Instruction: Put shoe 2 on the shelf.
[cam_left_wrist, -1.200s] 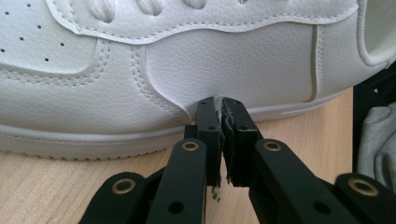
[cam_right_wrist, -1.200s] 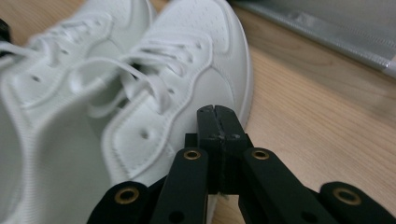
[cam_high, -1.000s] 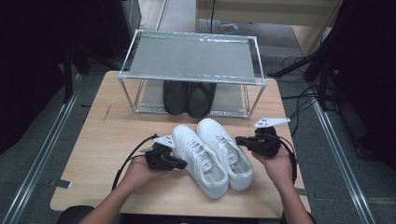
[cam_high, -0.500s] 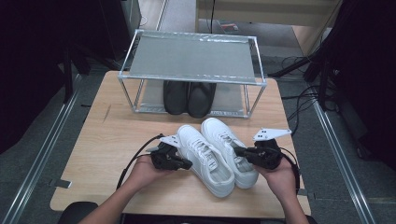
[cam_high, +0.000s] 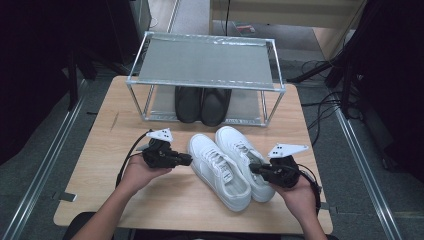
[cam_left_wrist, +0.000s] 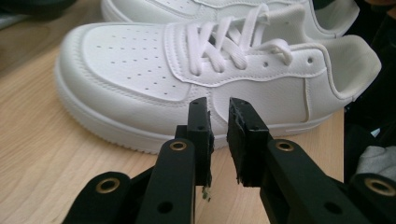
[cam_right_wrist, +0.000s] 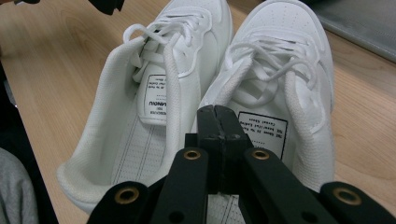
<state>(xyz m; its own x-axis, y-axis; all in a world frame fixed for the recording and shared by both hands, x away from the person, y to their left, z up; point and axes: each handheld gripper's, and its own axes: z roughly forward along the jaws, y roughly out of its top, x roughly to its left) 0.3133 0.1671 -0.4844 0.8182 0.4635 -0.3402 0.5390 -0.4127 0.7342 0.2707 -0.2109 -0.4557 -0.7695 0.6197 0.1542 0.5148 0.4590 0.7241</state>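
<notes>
The pair of white sneakers lies side by side near the front edge of the worktop, toes pointing toward the metal shoe rack at the back edge. The left hand-held gripper sits just beside the outer flank of the left sneaker; its jaws have just been opening and stand slightly apart with nothing between them. The right hand-held gripper is fully closed, its tip over the heel opening of the right sneaker; whether it pinches the collar I cannot tell. This looks like aligning the pair before shelving. Next, each gripper likely needs a firm hold on a heel collar. The rack's lower shelf holds a pair of black shoes; its top shelf is bare.
</notes>
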